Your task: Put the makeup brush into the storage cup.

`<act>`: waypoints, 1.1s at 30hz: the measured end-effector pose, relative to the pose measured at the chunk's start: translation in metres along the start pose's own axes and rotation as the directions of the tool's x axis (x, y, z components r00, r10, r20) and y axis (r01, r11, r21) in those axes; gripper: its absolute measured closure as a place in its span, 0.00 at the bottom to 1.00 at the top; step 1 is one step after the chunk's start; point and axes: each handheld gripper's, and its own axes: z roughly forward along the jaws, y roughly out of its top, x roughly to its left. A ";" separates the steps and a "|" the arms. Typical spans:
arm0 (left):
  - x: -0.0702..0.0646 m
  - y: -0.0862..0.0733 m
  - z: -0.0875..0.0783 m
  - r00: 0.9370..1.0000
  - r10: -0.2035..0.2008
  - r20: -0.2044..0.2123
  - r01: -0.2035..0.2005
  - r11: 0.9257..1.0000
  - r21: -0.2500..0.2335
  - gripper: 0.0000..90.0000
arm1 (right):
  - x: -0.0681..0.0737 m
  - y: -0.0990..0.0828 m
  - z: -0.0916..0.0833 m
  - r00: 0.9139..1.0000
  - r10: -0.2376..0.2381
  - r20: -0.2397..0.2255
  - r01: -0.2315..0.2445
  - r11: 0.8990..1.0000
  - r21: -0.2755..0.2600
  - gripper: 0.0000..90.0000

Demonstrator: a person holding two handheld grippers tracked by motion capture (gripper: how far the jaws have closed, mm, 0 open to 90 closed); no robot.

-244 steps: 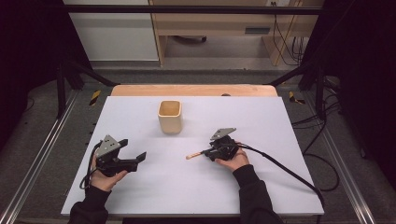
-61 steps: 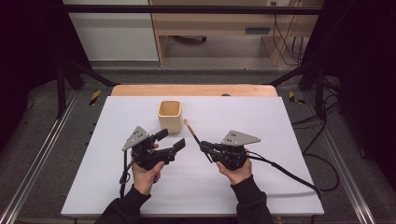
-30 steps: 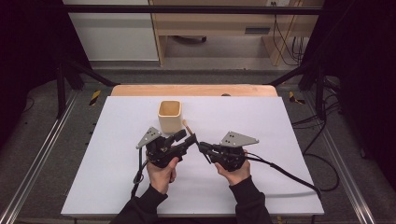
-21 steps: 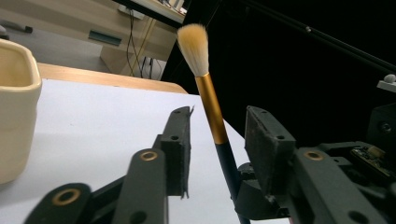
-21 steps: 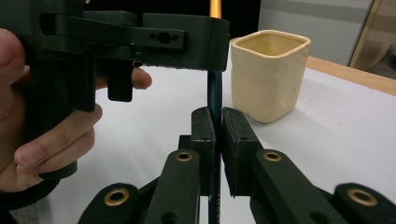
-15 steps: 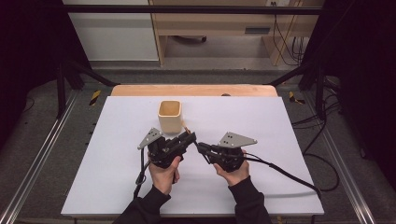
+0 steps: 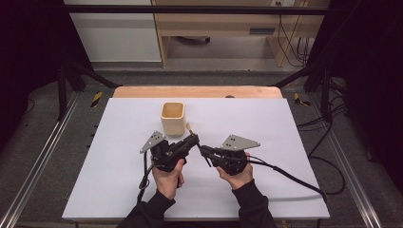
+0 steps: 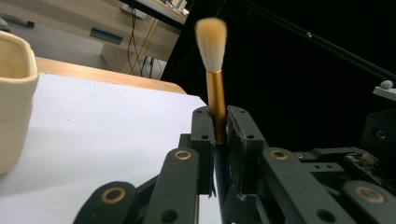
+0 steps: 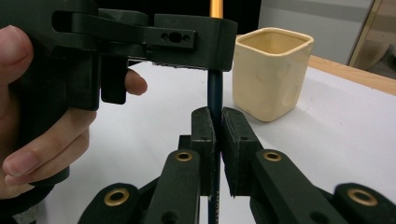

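Observation:
A brush with pale bristles (image 8: 211, 42), a gold ferrule (image 8: 215, 102) and a dark handle (image 9: 215, 93) stands tilted above the white table (image 7: 285, 142), its tip (image 7: 189, 127) just right of the cream square cup (image 7: 172, 118). My left gripper (image 8: 218, 135) is shut on the ferrule. My right gripper (image 9: 218, 140) is shut on the handle lower down. In the high view the left gripper (image 7: 192, 141) and right gripper (image 7: 202, 151) meet tip to tip at mid-table. The left gripper's body (image 9: 154, 35) crosses the right gripper view, held by a hand (image 9: 42, 140).
The cup (image 9: 271, 74) is upright and open at the top, a short way behind the grippers; its side (image 8: 14, 93) sits at the left of the left gripper view. A wooden strip (image 7: 197, 91) borders the table's far edge. Cables (image 7: 290, 173) trail right.
The left gripper has come in from the left and closed on the brush that the right gripper raised from the table. Both hands have drifted together near the cup.

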 end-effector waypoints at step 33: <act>-0.012 0.005 -0.002 0.974 0.225 -0.022 -0.223 0.972 0.076 0.92 | -0.003 -0.001 0.005 0.999 0.033 -0.008 -0.033 0.999 0.025 0.66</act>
